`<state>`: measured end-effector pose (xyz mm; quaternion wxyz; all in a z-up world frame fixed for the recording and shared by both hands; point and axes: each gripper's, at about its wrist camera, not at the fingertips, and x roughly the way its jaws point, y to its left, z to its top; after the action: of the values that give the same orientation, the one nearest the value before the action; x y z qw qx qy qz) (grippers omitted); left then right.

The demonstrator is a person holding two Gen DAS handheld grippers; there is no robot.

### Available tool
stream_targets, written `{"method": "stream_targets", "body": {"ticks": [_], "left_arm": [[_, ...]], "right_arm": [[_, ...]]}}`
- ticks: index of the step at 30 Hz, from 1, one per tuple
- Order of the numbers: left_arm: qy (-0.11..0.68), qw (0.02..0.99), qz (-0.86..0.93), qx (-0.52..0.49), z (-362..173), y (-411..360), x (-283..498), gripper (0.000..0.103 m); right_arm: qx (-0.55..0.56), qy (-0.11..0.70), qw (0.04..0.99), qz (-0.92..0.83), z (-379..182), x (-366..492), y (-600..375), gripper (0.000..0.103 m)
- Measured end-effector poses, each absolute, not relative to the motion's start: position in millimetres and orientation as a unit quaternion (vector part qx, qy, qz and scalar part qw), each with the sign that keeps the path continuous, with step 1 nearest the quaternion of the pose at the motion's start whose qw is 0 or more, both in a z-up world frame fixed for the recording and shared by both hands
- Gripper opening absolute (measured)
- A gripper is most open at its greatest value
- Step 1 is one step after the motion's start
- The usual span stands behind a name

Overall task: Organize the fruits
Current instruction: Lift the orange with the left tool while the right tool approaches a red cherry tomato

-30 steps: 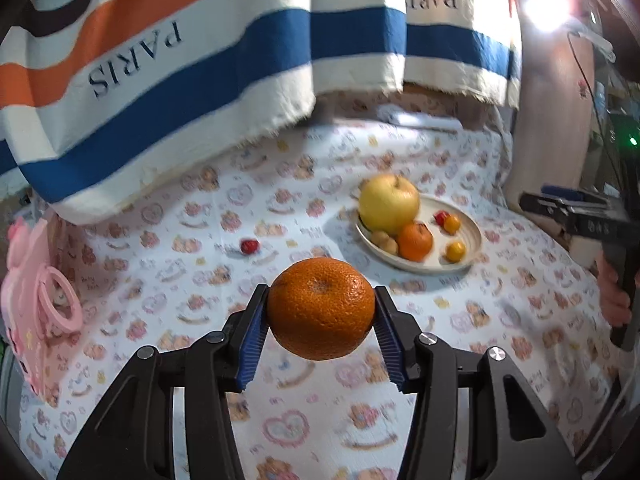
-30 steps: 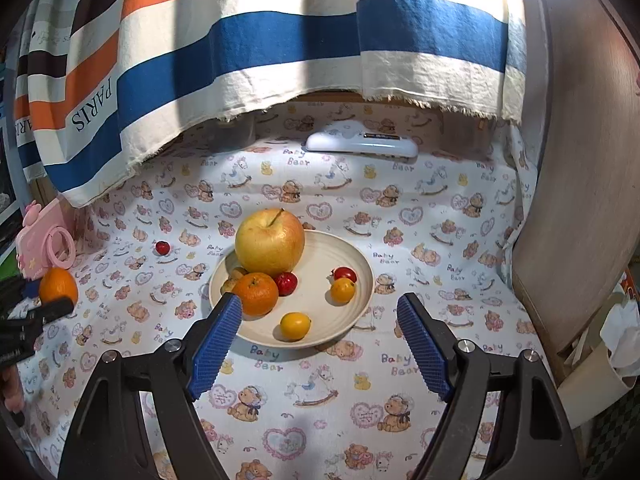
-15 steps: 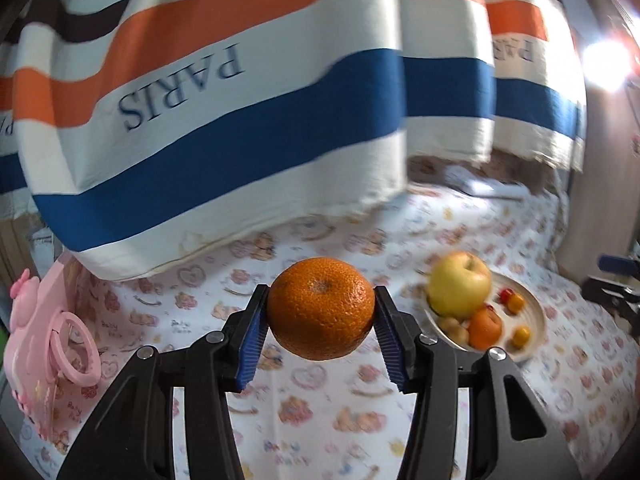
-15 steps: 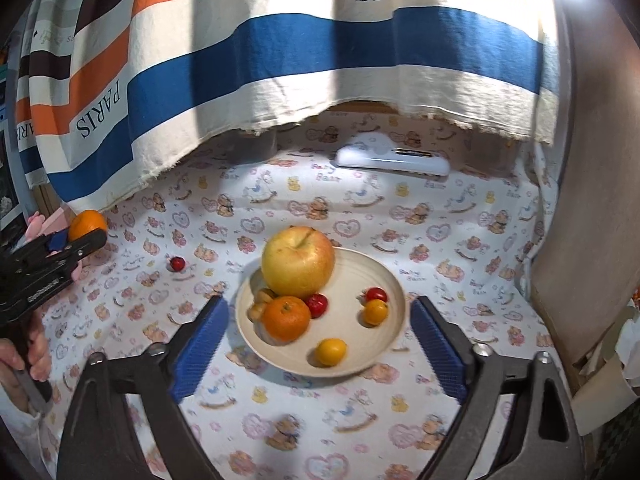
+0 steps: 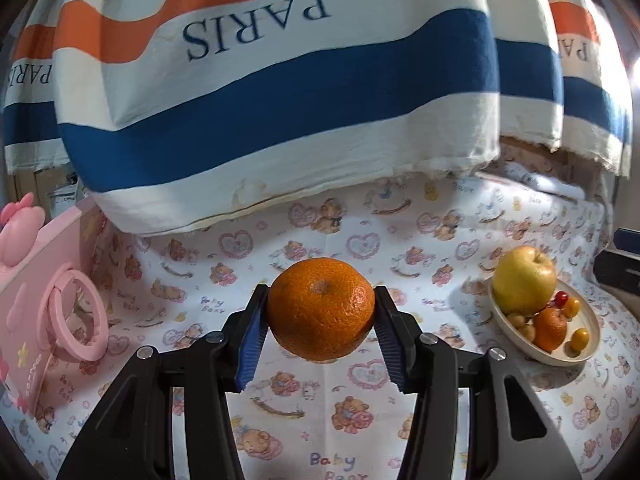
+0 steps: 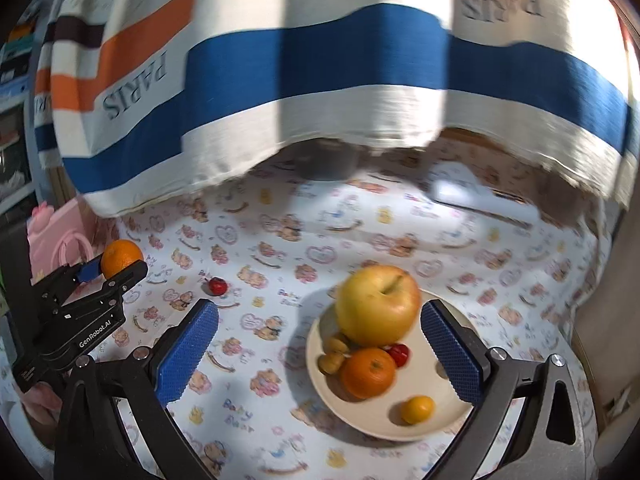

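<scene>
My left gripper point(image 5: 320, 332) is shut on an orange mandarin point(image 5: 321, 314) and holds it in the air above the bear-print cloth; it also shows in the right wrist view point(image 6: 116, 266) at the far left. My right gripper point(image 6: 320, 354) is open and empty, its jaws standing either side of the cream plate point(image 6: 440, 420). The plate point(image 5: 588, 350) holds a yellow apple point(image 6: 376, 304), a mandarin point(image 6: 368, 372), cherry tomatoes and small yellow fruits. A red cherry tomato point(image 6: 218, 286) lies loose on the cloth left of the plate.
A striped "PARIS" towel point(image 5: 300, 92) hangs low over the back of the table. A pink toy case with a ring point(image 5: 44, 300) stands at the left edge. A white flat device point(image 6: 464, 194) lies at the back right. A wooden panel bounds the right side.
My left gripper has swung left and up with the mandarin, so the plate now sits far right in its view. My right gripper has moved closer to the plate.
</scene>
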<state>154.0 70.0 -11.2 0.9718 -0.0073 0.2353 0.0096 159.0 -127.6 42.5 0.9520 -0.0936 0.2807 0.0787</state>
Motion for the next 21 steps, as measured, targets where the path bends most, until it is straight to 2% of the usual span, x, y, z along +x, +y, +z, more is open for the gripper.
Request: {"method": "stream_targets", "body": {"ticks": [4, 17, 19, 21], "left_arm": [[0.243, 0.970, 0.020, -0.012, -14.6, 74.6, 157.9, 0.050], [0.241, 0.968, 0.048, -0.041, -15.5, 88.9, 159.8, 0.050], [0.255, 0.963, 0.080, -0.029, -17.8, 89.9, 162.2, 0.050], [0.265, 0.960, 0.076, -0.046, -19.3, 97.0, 164.3, 0.050]], "right_arm": [[-0.115, 0.274, 0.951, 0.081, 31.4, 167.8, -104.7, 0.102], [-0.028, 0.368, 0.918, 0.148, 3.2, 235.8, -64.8, 0.102], [-0.029, 0.371, 0.918, 0.135, -0.9, 240.7, -60.4, 0.093], [-0.021, 0.372, 0.920, 0.121, -8.7, 244.3, -56.8, 0.091]]}}
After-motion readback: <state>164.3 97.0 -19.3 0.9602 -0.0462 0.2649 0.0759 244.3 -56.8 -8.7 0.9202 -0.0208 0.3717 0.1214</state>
